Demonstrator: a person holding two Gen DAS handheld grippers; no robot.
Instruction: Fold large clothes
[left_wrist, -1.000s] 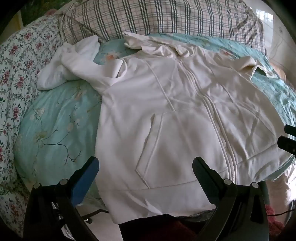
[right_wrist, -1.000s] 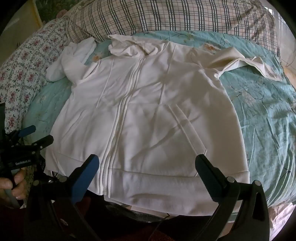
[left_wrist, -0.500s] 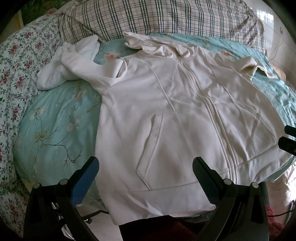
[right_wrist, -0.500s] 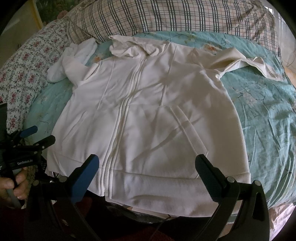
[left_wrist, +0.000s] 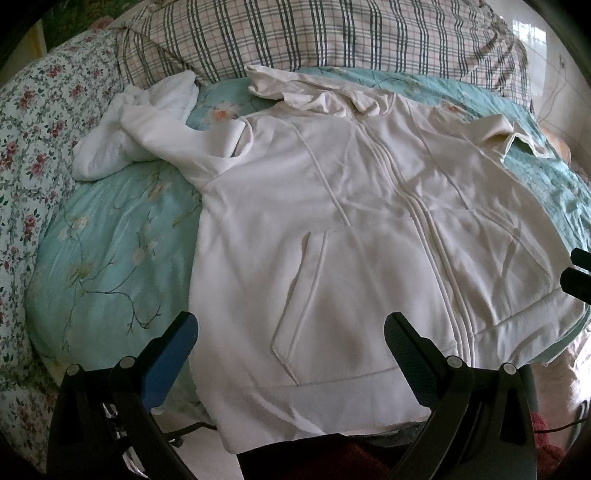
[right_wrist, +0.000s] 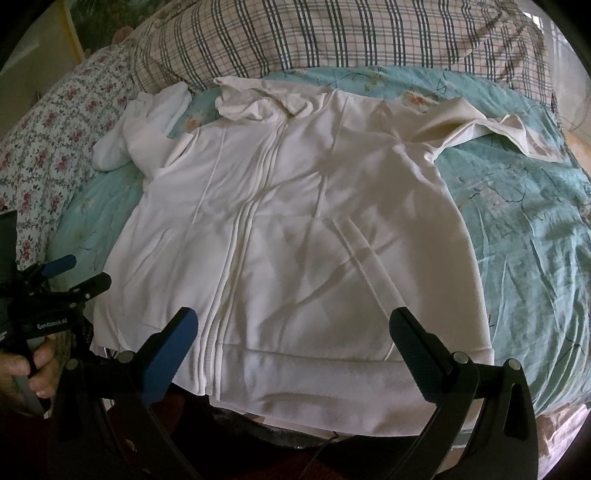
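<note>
White hoodie (left_wrist: 343, 236) flat on bed (left_wrist: 103, 258), seemingly zipped; both grippers' fingers (left_wrist: 170, 354) spread, holding nothing

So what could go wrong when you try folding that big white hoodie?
The hoodie's hem hangs over the bed's edge, so a tug might slide it off. The left sleeve is bunched near the plaid pillow, so it may fold in lumpy. Both the left gripper and right gripper are open, holding nothing.

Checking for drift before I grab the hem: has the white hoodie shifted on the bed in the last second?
No. In the left wrist view the white hoodie keeps its place against the plaid pillow and the teal floral bedspread.
</note>
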